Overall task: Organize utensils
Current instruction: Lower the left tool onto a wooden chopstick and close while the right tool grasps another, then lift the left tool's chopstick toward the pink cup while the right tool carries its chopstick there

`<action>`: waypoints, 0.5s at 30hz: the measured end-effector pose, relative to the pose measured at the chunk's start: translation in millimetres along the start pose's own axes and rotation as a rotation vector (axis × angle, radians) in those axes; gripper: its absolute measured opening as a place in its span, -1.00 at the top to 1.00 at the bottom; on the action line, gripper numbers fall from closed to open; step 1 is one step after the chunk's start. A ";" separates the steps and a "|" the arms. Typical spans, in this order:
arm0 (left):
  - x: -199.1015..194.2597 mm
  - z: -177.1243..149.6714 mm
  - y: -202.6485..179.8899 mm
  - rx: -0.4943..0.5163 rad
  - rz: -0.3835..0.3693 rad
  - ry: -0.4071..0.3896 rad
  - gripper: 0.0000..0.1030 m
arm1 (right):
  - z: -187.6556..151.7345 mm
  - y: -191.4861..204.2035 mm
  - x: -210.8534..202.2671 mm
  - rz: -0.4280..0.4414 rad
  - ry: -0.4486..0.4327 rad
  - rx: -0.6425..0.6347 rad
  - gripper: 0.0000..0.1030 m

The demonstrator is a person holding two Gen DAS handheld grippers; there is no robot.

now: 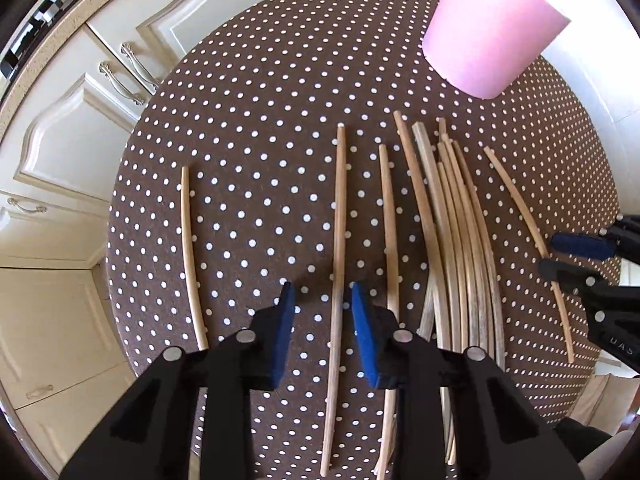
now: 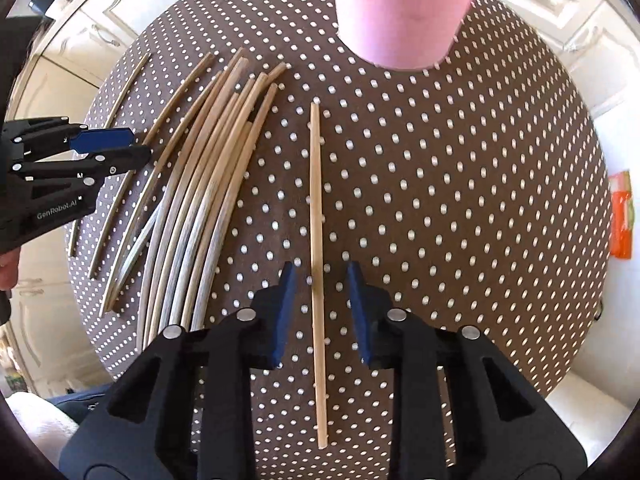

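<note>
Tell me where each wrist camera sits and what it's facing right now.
Left wrist: rides the left hand-held gripper, looking down onto the polka-dot table; open jaws straddle one chopstick; the right hand-held gripper shows at the right edge.
Right wrist: rides the right hand-held gripper, open around a lone chopstick; the left hand-held gripper shows at left.
Shared: pink cup, chopstick pile.

Both views are bright, daylit and mostly sharp. Strong fisheye bending bows the chopsticks point(image 1: 339, 264) and curves the cabinets point(image 1: 72, 128) toward dark, vignetted corners. The pink cup point(image 2: 404, 8) looks soft and washed out at the top of the frame — white glare burns out the upper right corner.
</note>
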State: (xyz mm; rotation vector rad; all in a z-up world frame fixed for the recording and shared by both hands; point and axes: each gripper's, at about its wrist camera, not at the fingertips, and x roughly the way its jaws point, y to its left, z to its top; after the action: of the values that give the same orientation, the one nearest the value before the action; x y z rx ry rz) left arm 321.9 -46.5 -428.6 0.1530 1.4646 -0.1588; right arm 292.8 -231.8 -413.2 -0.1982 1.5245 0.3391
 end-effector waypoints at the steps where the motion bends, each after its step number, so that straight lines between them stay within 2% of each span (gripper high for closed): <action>1: -5.3 -5.3 -5.2 0.003 0.003 -0.001 0.44 | 2.6 3.9 1.5 -0.007 0.003 -0.002 0.51; 5: -5.9 -4.4 -6.5 -0.009 0.003 -0.004 0.52 | 12.6 13.5 1.9 -0.038 0.028 -0.006 0.72; 7: -6.0 -6.1 -1.4 -0.022 -0.002 -0.009 0.70 | 28.4 18.1 8.4 -0.034 0.041 0.009 0.82; 8: -5.0 -6.2 2.2 -0.029 -0.012 -0.009 0.87 | 33.3 16.7 8.6 -0.022 0.050 0.021 0.87; 15: -4.9 -5.4 6.9 -0.069 -0.067 -0.021 0.91 | 57.0 10.1 -4.5 0.050 0.070 0.069 0.90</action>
State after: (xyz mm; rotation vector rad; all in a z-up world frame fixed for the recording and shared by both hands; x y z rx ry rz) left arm 317.6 -38.6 -424.2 0.0466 1.4530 -0.1634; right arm 342.9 -203.6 -405.4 -0.1182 1.6097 0.3215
